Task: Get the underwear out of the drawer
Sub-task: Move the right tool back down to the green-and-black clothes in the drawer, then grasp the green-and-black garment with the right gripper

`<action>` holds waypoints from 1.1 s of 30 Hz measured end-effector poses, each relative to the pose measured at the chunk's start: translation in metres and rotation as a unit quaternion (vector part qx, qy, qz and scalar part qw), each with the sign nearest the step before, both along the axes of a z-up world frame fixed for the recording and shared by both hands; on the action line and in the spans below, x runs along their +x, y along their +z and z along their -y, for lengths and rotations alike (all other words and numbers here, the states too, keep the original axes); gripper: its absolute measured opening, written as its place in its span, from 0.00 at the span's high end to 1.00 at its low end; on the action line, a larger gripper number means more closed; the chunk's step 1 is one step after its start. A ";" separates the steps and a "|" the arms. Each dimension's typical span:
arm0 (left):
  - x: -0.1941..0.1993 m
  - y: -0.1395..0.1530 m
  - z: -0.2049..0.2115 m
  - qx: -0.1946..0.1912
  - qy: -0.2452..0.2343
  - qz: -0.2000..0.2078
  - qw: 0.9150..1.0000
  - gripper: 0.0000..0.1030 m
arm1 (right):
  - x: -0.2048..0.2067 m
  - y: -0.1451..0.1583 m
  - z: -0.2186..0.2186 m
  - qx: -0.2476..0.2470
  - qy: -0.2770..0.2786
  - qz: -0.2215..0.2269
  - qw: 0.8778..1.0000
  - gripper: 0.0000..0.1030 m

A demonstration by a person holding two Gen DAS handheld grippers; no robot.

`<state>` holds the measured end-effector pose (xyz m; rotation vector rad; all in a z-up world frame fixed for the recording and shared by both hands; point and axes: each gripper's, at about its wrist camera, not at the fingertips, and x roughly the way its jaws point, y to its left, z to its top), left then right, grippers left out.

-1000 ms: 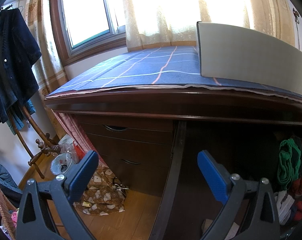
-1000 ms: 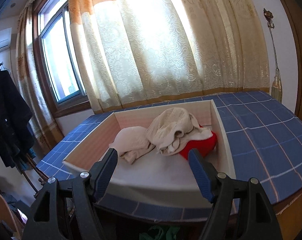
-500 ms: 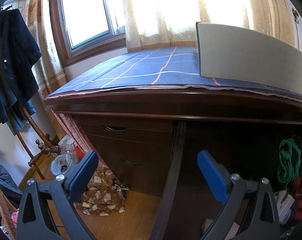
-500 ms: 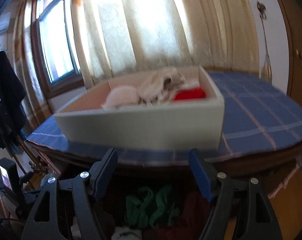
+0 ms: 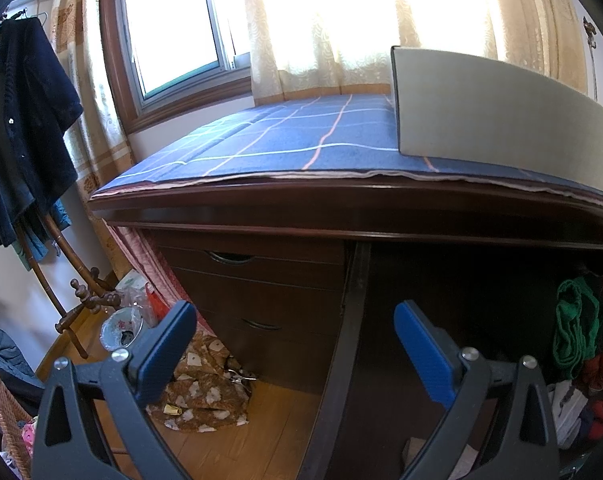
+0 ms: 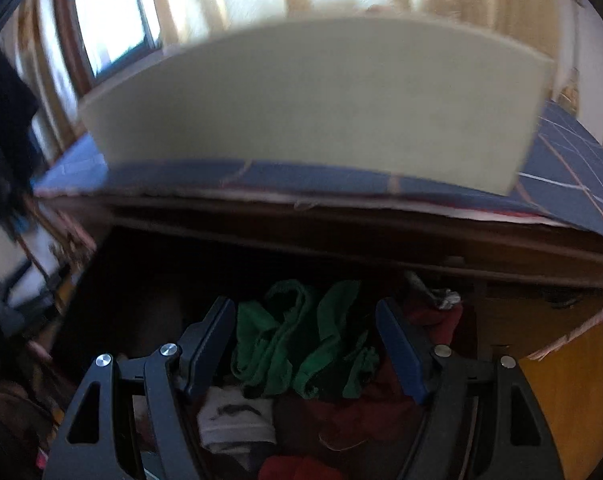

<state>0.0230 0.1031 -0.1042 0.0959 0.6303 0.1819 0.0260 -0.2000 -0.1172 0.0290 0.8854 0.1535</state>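
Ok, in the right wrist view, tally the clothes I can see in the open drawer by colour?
Green: 1, a garment lying between the open fingers of the right gripper
White: 1, a piece at lower left
Dark red: 1 bunched mass; the blur hides whether it is more than one garment
Total: 3 that can be told apart

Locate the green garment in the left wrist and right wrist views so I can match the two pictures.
Left wrist view: the green garment sits at the far right edge, in the dark opening under the desk, right of the left claw.
Right wrist view: it lies low in the centre, framed between the open fingers of the right claw.
Shared landmark: the pale box on the blue checked cloth, above the garment in both views.
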 end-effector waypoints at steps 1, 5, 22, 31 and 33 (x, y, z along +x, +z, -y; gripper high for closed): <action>0.000 0.000 0.000 -0.002 -0.001 0.000 1.000 0.02 | 0.004 -0.004 -0.003 -0.006 0.007 -0.012 1.000 0.28; 0.000 0.000 -0.001 -0.004 0.000 0.001 1.000 0.02 | 0.021 -0.025 -0.012 -0.023 0.031 -0.064 0.997 0.41; 0.000 0.001 -0.001 -0.004 0.000 0.001 1.000 0.02 | 0.054 -0.075 -0.036 -0.044 0.018 -0.159 0.986 0.42; 0.000 0.000 -0.002 -0.005 0.000 0.001 1.000 0.02 | 0.062 -0.082 -0.004 0.037 -0.003 -0.183 0.982 0.79; 0.000 0.001 -0.002 -0.004 0.000 0.001 1.000 0.02 | 0.058 -0.081 0.002 0.053 -0.004 -0.178 0.983 0.84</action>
